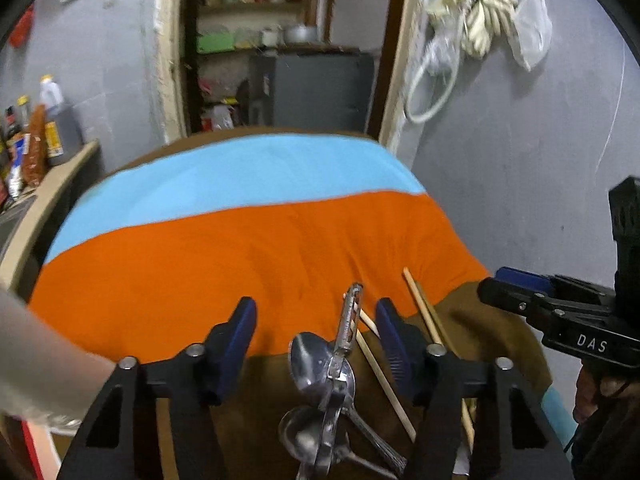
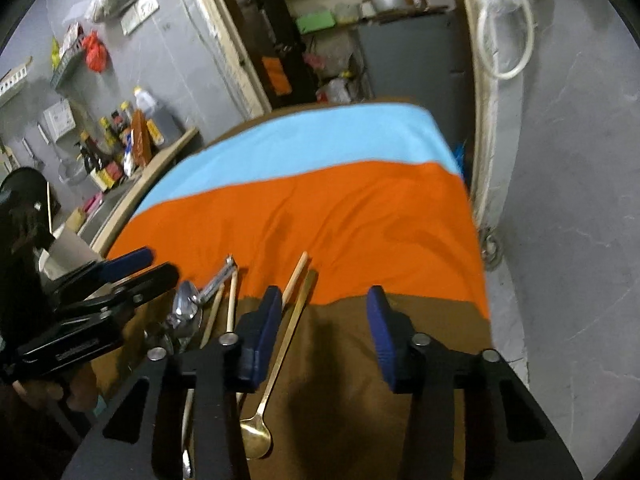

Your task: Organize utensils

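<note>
Left gripper: I am hovering it with jaws spread wide, gripping nothing, over the utensil pile at the table's near edge.
Utensil pile: steel spoons, a peeler and wooden chopsticks are lying crossed on the brown cloth, tips reaching the orange cloth.
Gold spoon: lying just right of the pile.
Right gripper: I am holding it wide apart and empty, beside the gold spoon.
</note>
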A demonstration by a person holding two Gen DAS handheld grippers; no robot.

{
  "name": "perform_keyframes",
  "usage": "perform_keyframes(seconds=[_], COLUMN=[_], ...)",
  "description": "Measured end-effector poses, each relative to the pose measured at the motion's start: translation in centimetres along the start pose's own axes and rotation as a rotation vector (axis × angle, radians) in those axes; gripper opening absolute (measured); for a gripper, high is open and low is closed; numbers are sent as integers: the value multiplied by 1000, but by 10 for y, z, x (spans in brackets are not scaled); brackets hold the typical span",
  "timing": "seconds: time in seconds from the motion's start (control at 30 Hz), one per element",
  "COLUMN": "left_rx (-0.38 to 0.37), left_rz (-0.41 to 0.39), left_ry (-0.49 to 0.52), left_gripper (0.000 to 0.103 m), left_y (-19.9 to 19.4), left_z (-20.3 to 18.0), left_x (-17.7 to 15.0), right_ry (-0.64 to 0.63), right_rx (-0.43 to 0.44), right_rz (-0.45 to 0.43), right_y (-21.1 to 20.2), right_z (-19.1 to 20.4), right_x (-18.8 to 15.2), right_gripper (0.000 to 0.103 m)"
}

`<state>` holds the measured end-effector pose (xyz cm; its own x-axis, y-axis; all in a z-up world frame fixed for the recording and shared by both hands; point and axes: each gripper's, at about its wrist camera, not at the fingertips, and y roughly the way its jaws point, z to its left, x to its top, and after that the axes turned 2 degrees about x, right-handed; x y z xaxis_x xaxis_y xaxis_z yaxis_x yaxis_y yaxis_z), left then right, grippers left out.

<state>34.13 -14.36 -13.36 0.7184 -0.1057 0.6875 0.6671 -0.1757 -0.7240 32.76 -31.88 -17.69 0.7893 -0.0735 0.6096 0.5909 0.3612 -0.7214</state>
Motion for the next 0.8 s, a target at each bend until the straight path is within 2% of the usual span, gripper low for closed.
perform_keyframes(seconds=[0.07,0.13,0.3,0.37,0.47,0.57,0.8], left_rx=[-33,-62,-75,-71,-70,-81,-95], left_rz=[48,95,139,157,179,195,197], left_ry=[16,33,90,104,85,42,-51], left_gripper=[43,37,28,21,12,9,9], left_y=[15,27,42,47,51,53,52], left_z=[-3,-6,-14,-16,-12,-5,15], left_x=[0,-3,-4,-3,-1,2,5], right_ry=[-11,-19,-19,-16,-13,-31,-19], right_rx=[24,48,100,117,149,164,115], right_rz=[28,49,68,75,90,124,206], right_y=[10,18,25,26,30,40,63], right_z=[-1,-2,-9,-11,-11,-5,6], right_x=[-2,-4,-3,-3,-2,0,17], right_gripper=[27,27,27,27,27,27,27])
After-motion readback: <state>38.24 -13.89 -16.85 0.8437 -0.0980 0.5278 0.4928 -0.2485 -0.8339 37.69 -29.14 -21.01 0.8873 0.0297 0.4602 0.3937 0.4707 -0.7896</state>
